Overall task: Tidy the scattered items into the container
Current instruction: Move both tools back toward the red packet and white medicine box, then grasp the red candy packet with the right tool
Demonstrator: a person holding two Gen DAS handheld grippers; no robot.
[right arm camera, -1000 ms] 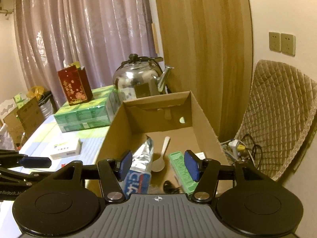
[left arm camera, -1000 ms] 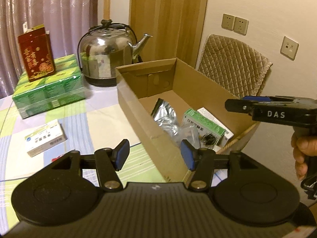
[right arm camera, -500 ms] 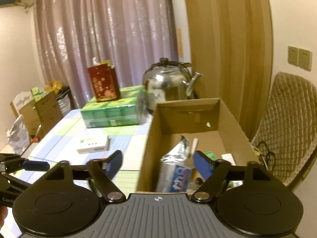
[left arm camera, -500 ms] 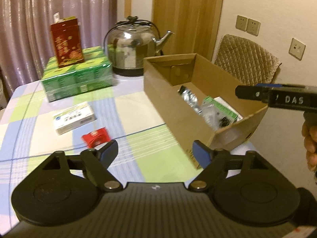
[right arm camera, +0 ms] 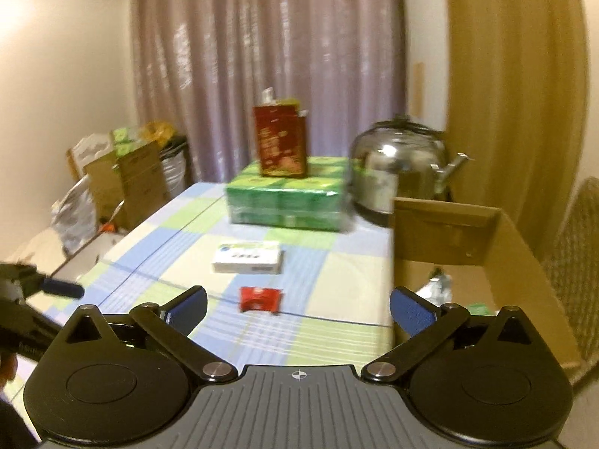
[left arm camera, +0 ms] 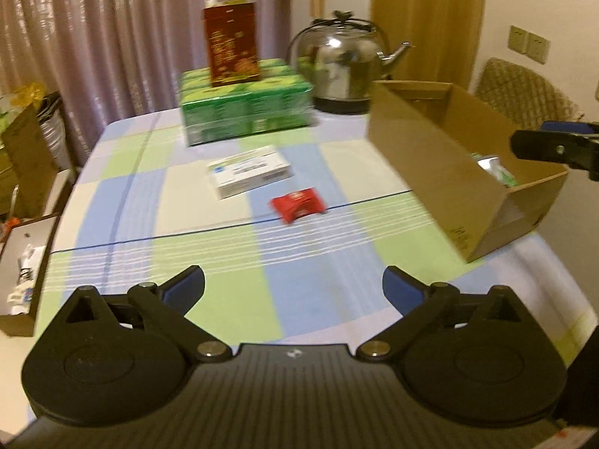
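A red packet (left arm camera: 297,204) (right arm camera: 259,298) and a white box (left arm camera: 249,168) (right arm camera: 247,262) lie on the checked tablecloth. The open cardboard box (left arm camera: 430,157) (right arm camera: 524,262) stands at the table's right and holds a foil bag (left arm camera: 492,164) and green items. My left gripper (left arm camera: 294,288) is open and empty, above the table's near part, short of the red packet. My right gripper (right arm camera: 297,305) is open and empty, near the cardboard box's front left corner.
A green shrink-wrapped pack (left arm camera: 245,112) with a red carton (left arm camera: 231,43) on top stands at the back. A steel kettle (left arm camera: 342,71) is beside it. Cartons and bags (right arm camera: 127,172) stand left of the table; a wicker chair (left arm camera: 524,93) at the right.
Both grippers have pulled back from the cardboard box and opened wide. Both views have swung left onto the table, where the red packet and white box now show.
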